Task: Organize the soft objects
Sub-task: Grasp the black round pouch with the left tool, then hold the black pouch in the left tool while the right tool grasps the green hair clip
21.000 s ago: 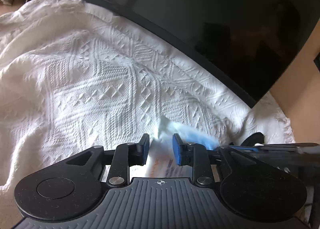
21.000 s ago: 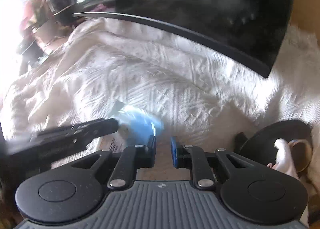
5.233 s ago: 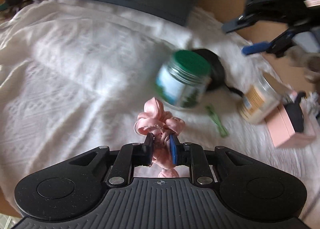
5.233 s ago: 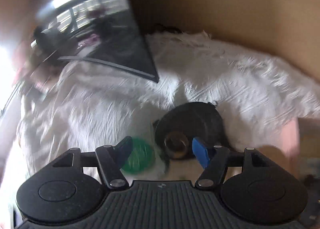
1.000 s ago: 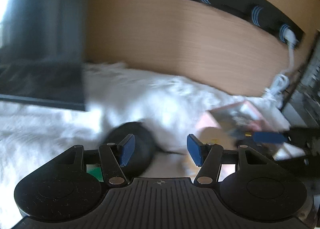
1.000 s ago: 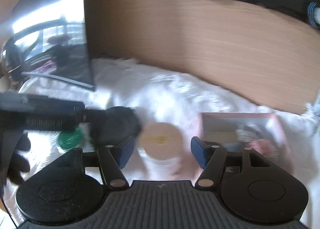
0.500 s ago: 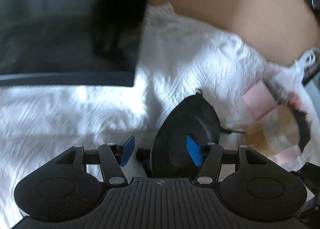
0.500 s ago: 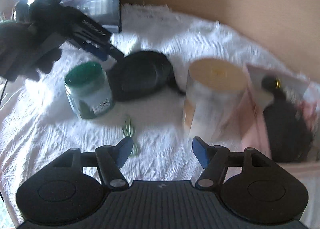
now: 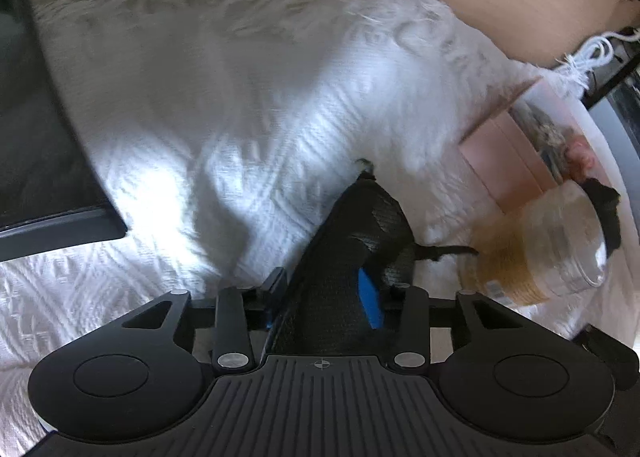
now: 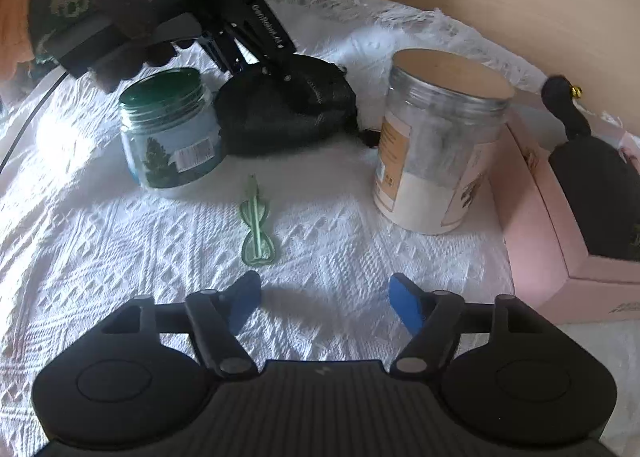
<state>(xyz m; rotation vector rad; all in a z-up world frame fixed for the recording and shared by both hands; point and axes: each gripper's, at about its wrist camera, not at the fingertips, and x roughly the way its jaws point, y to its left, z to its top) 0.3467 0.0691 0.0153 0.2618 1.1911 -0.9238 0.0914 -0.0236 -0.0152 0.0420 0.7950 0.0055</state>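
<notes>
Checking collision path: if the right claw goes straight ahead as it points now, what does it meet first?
Probably the green hair clip on the white cloth, just beyond the open right claw. Depth is unclear.

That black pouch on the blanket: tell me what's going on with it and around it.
The left tool has its fingers on either side of the black pouch, which lies on the white blanket between the green-lidded jar and the tan-lidded jar. The right tool hovers open, holding nothing. A pink box at the right already holds dark soft items.
</notes>
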